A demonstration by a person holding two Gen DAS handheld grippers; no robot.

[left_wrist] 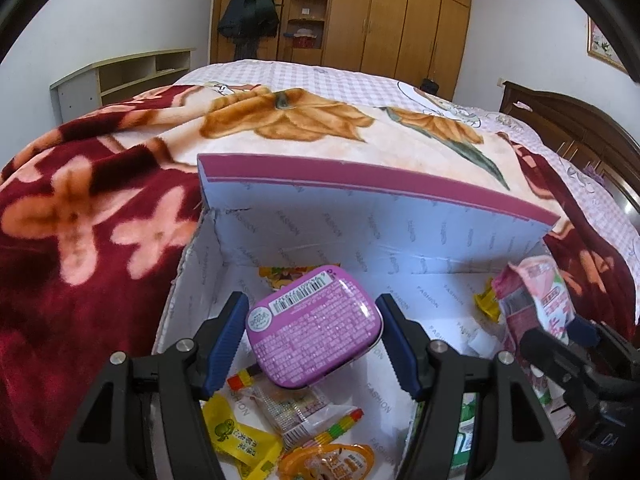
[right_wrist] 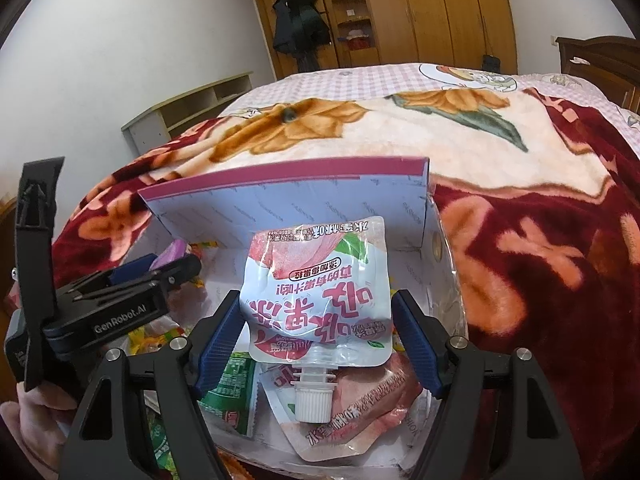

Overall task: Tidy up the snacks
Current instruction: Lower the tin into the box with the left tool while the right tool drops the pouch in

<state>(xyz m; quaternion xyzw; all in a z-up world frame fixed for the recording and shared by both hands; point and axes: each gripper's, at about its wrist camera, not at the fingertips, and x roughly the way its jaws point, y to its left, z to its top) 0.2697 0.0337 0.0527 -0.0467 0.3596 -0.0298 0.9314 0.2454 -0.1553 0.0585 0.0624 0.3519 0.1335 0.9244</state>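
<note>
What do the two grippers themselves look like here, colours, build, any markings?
Both match: the left gripper and right gripper have black plastic arms with triangular cut-outs, silver round pivot screws, and blue fingers with ribbed, serrated inner faces. Seen from the right wrist view, the left unit's black body carries white "GenRobot.AI" lettering. No cables show. A pink sleeve sits at that view's lower left edge.

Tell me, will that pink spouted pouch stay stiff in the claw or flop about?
Probably floppy: the pouch is glossy, wrinkled film that bulges between the right gripper's pads. The shine suggests it may slip. Its capped spout hangs downward, so the weight likely sags toward the cap.
</note>
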